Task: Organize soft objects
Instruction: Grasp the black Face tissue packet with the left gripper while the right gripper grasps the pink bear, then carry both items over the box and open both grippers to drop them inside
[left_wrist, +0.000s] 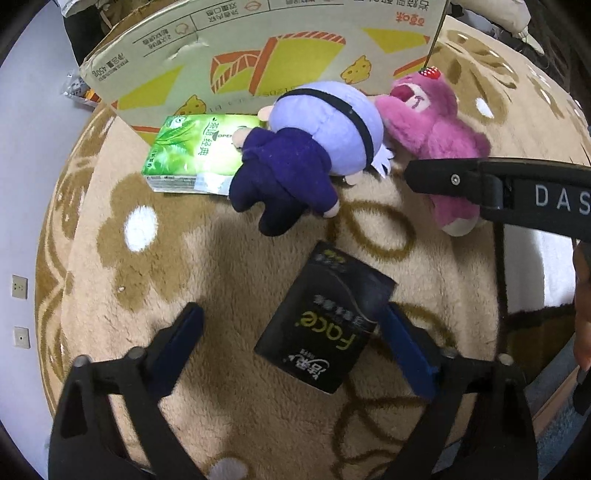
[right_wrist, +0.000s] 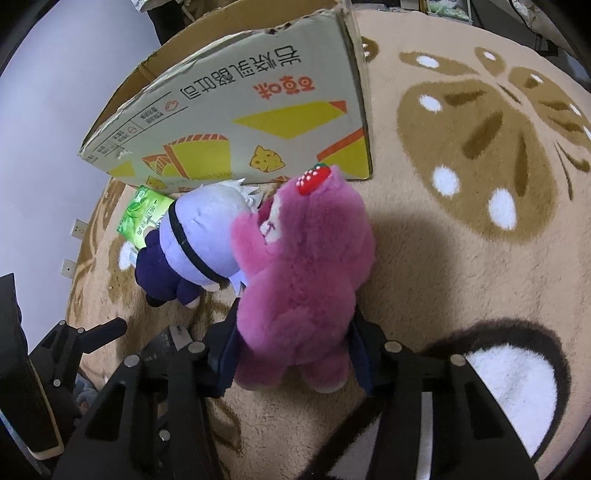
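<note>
**Two grippers down among the soft toys on the rug**

On the beige flowered rug (left_wrist: 155, 266) the right hand-held gripper (right_wrist: 291, 354) is clenched on the lower body of the pink plush bear (right_wrist: 306, 266), one blue pad pressed into each side of its fur. The bear lies with its head, topped by a red strawberry, toward the printed cardboard box (right_wrist: 236, 110) standing on the rug just behind it.

The left hand-held gripper (left_wrist: 291, 332) is released, its jaws standing wide to either side of the black tissue pack (left_wrist: 325, 321). The right-hand pad sits right against the pack's edge; the left-hand one is well clear of it. The pack lies flat on the rug, turned at an angle to the jaws.

Beyond it, a doll with a lavender head and dark purple clothes (left_wrist: 306, 155) lies touching the bear and partly over a green tissue pack (left_wrist: 192, 155), which rests against the foot of the box.
</note>
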